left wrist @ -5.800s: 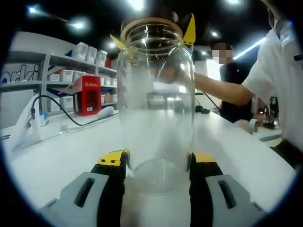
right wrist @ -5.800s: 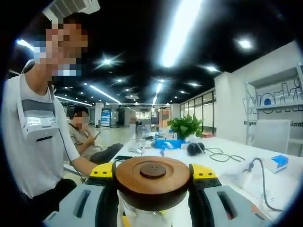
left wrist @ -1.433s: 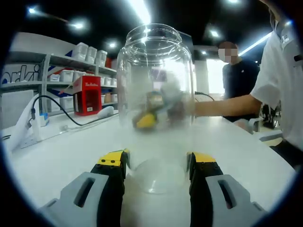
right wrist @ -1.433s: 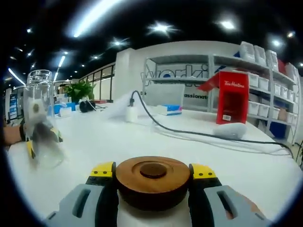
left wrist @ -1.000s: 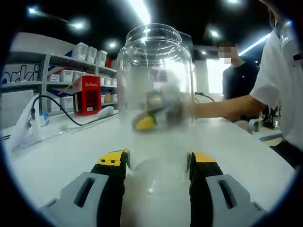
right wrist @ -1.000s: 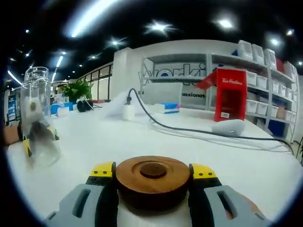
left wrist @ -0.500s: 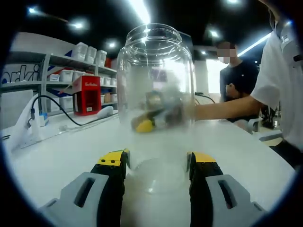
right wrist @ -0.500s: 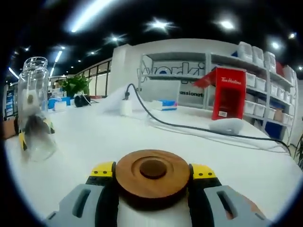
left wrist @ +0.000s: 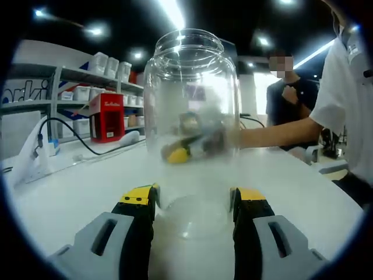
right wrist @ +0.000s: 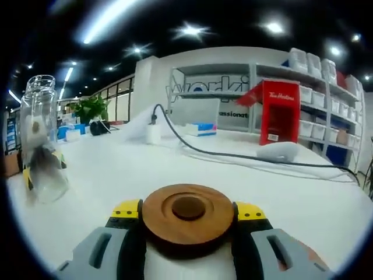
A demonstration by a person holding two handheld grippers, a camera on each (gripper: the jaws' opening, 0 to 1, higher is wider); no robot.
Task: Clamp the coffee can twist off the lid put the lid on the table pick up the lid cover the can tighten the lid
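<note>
— Where is the can?

— The clear glass coffee can [left wrist: 191, 125] stands upright on the white table [left wrist: 70, 189], its mouth open. The left gripper [left wrist: 192, 201] has its yellow-tipped jaws pressed against the can's base, one on each side, clamping it. In the right gripper view the same can [right wrist: 39, 140] stands well off to the left.

— And the lid?

— The round wooden lid [right wrist: 187, 219] sits between the right gripper's [right wrist: 187, 211] jaws, which are closed on its sides. It seems to be at or just above the tabletop (the view is too low to tell contact).

— Anything behind?

— A black cable [right wrist: 233, 156] runs across the table toward a red box [right wrist: 281, 118] by the shelves [right wrist: 326, 105]. Through the glass, the right gripper [left wrist: 186, 149] appears blurred, a person's forearm [left wrist: 274, 131] reaching to it.
</note>
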